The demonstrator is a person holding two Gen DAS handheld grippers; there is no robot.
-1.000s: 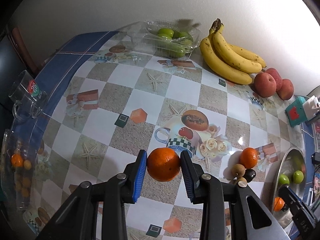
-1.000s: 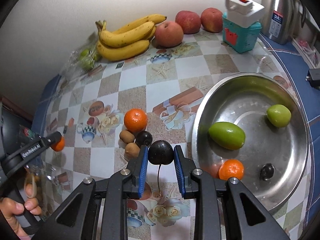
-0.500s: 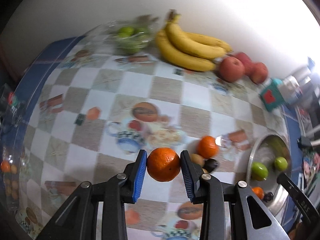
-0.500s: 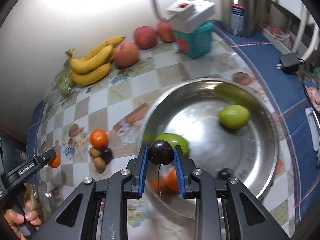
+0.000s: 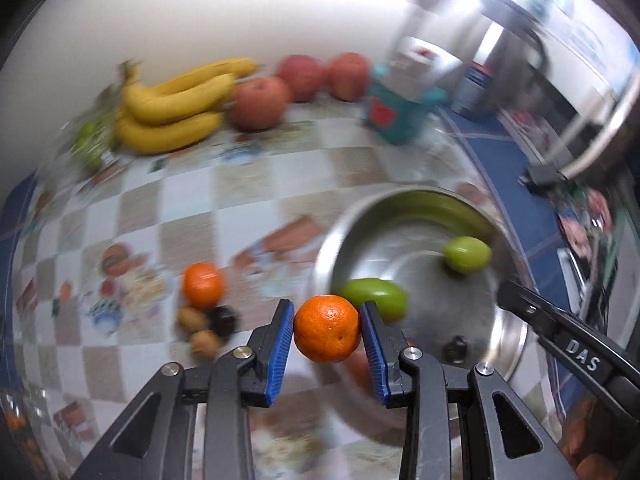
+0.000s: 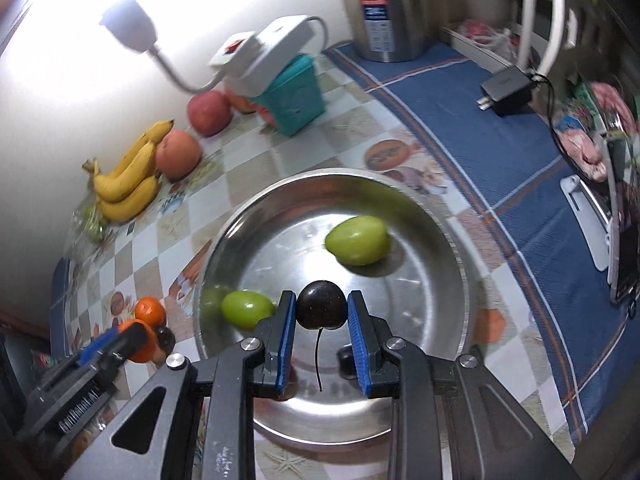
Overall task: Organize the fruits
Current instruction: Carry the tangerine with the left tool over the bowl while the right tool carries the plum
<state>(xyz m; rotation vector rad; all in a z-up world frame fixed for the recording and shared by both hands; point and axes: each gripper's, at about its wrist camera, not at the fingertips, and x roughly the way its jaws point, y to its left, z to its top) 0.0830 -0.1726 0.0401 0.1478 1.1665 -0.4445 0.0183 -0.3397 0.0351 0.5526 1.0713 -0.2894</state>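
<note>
Orange dimpled, round — left tongs clamped; glossy cherry — right tongs.

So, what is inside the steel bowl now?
In the steel bowl lie two green fruits. A small dark fruit and something orange show from the left wrist view, partly hidden by the fingers. The held cherry hangs above.

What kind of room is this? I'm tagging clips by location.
Probably a home kitchen or dining table: a patterned tablecloth with bananas and apples, a steel kettle, and a metal bowl for fruit.
</note>
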